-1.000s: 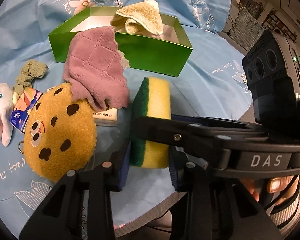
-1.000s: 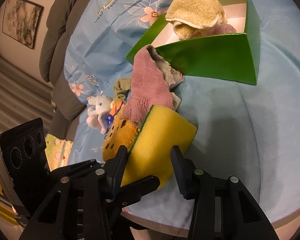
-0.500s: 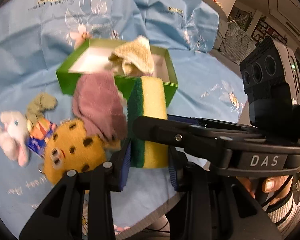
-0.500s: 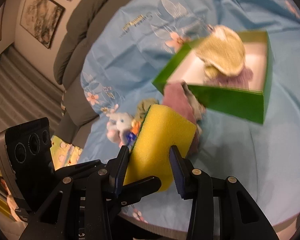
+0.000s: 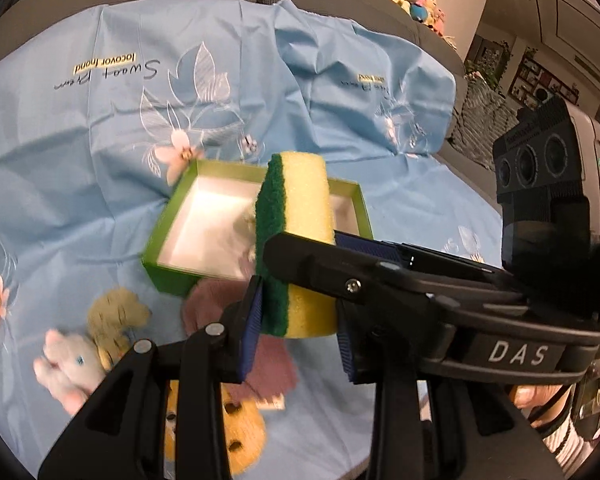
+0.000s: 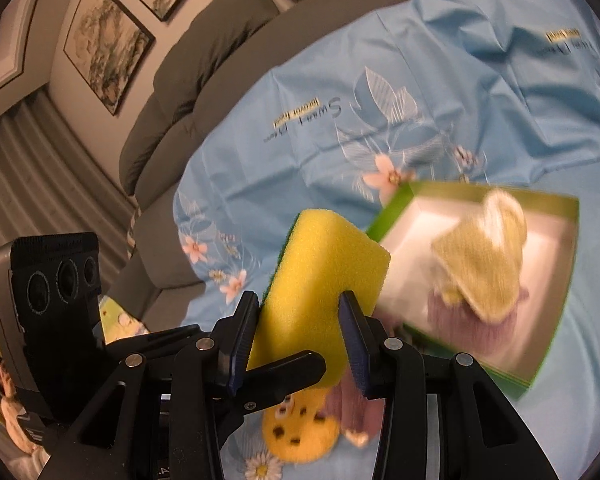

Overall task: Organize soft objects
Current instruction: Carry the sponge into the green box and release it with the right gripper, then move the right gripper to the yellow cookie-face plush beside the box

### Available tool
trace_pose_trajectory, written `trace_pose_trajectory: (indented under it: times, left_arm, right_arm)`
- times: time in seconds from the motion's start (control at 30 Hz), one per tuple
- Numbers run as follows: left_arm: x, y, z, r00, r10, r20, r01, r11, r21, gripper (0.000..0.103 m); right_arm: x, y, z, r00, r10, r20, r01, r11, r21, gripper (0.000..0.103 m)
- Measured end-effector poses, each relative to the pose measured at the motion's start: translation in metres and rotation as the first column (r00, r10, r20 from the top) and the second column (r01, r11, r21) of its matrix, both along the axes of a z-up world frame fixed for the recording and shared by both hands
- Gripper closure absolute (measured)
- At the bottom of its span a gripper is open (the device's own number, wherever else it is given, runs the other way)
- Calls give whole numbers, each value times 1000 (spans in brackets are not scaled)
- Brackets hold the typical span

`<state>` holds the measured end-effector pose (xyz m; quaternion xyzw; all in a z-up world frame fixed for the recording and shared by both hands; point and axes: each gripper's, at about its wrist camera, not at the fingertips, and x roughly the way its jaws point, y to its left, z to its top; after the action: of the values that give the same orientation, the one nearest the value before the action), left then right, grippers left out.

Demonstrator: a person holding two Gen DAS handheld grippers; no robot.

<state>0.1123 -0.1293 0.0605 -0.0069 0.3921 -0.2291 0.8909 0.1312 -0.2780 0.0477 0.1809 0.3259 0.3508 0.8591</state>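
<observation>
– Across a grey sofa (image 6: pixel 204 68) and the counter in front of it, a blue flowered cloth (image 5: pixel 80 200) is lying spread out. What is sitting on it?

– An open green box (image 5: pixel 160 276), white inside, is standing near the middle. A beige towel (image 6: pixel 484 256) is lying in it, resting on a mauve cloth (image 6: pixel 472 328).

– And where is the sponge?

– The yellow sponge (image 5: pixel 304 196), with a dark green scouring layer on one face, is hanging in the air on end, clear of the cloth. From both cameras it is showing in front of the box. Two tools are gripping its lower half. The left tongs (image 5: pixel 296 320) are clamped across its thickness, one blue pad pressing the green layer and the other the yellow foam. The right tongs (image 6: pixel 300 328) are clamped on it too, reaching in crosswise to the left pair.

– What is lying underneath?

– An orange spotted plush (image 5: pixel 244 440) is lying near the cloth's front edge. A second mauve cloth (image 5: pixel 212 300) is lying between it and the box, reaching the box's front wall. Further left, a white bunny plush (image 5: pixel 68 364), blurred, is lying just beside an olive rag (image 5: pixel 112 316). A person's fingers (image 5: pixel 536 396) are showing behind the right tool.
</observation>
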Motion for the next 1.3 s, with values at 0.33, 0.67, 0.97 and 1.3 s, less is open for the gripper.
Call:
trace_pose_trajectory:
  times: [0.33,0.67,0.97,1.3]
  left_arm:
    - [73,5,-6,998,39,-49,-38,999,22,72]
    - [121,7,-55,981,95,-170,-89,995,42,59]
    - [117,30,-64,969,155,-195,-148,988,47,25]
    - [60,64,-45,972,172,-161,-168,985,34,24]
  right_arm:
    - [74,9,-3,999,-4,-40,5,1000,12,59]
    - [129,10,-53,985,-44,-165,47,999,15,56]
    - [116,-17,-48,982,-121,-145,127,991,31,37]
    - [44,-39,-45,984,-126,-127,130,991,30,37]
